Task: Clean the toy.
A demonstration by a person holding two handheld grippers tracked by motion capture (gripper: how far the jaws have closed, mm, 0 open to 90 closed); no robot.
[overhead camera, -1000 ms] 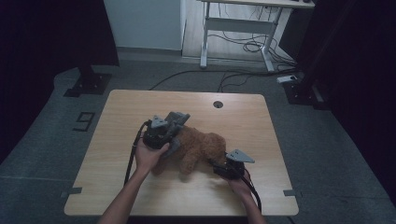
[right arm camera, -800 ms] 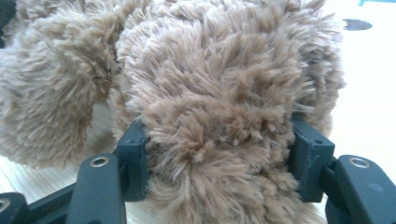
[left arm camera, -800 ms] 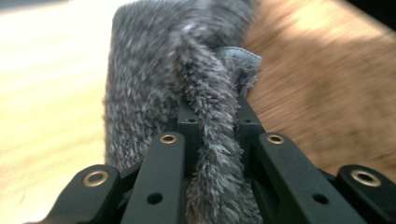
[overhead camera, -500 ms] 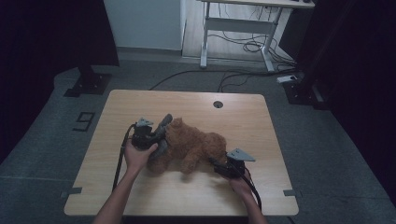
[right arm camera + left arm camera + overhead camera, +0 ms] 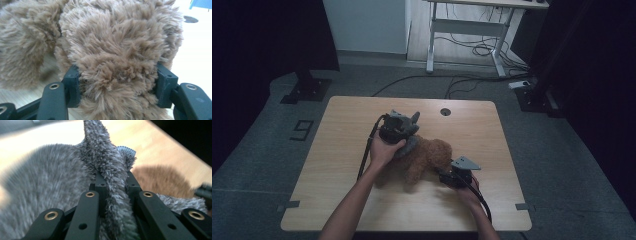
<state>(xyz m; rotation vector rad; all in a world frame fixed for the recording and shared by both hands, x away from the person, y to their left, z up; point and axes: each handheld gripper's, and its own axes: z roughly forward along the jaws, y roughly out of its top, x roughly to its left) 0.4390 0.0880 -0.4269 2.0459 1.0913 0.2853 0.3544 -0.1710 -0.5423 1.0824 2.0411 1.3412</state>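
A brown plush toy lies in the middle of the wooden table, with a grey fuzzy cloth at its left end. My left gripper is shut on a fold of that grey cloth; the fold stands up between the jaws of the left gripper. The brown plush lies beyond it. My right gripper sits at the toy's right end. In the right gripper view the right gripper is shut on a thick tuft of the brown plush, which bulges between the pads.
A round cable hole sits near the table's far edge. Cables trail from both grippers toward the near edge. Beyond the table stand a desk frame and loose cables on the floor. Dark stands flank the table.
My left gripper went left with the grey cloth, then came back right and toward the far side. The plush shifted a little with it. My right gripper stayed put.
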